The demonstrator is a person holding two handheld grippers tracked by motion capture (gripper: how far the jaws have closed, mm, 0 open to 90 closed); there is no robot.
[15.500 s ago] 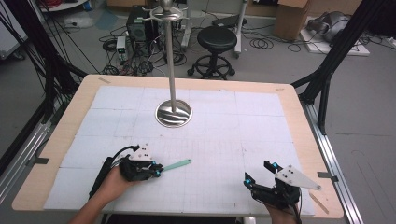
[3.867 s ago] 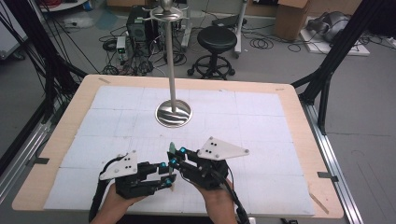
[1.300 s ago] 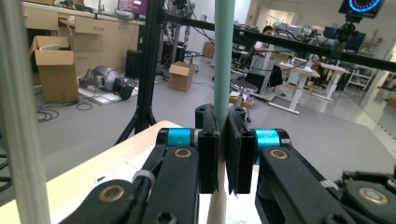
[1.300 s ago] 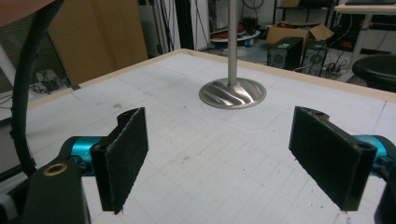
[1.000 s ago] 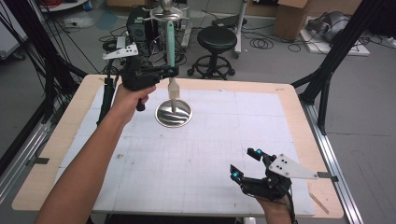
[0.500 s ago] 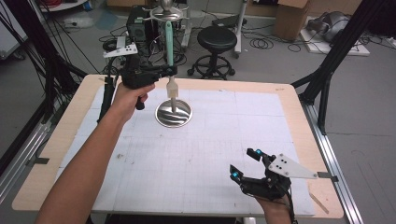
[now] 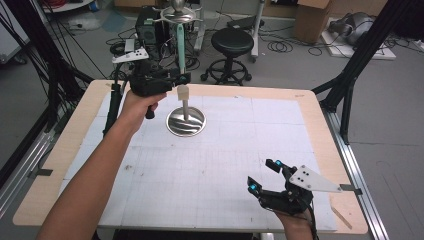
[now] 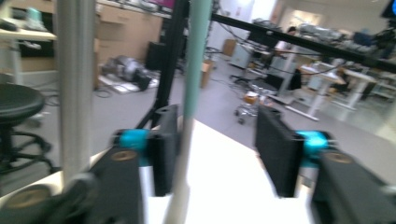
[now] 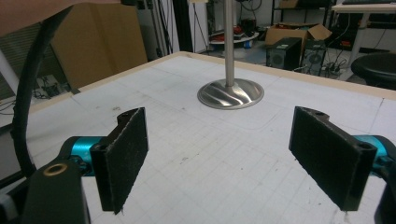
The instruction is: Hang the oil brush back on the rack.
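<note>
1. Toothbrush (image 7: 180, 47), mint-green, is seen hanging upright from the top of the metal stand (image 7: 185, 120), beside its pole, well above the table (image 7: 310, 125).
2. The left gripper (image 7: 182, 77) is held level at the brush's lower end; its jaws have just been opening, and the handle (image 8: 189, 116) now lies between them against one pad, unclamped.
3. The right gripper (image 7: 261, 175) is rested at the table's near right edge, its jaws spread wide with nothing held.
</note>
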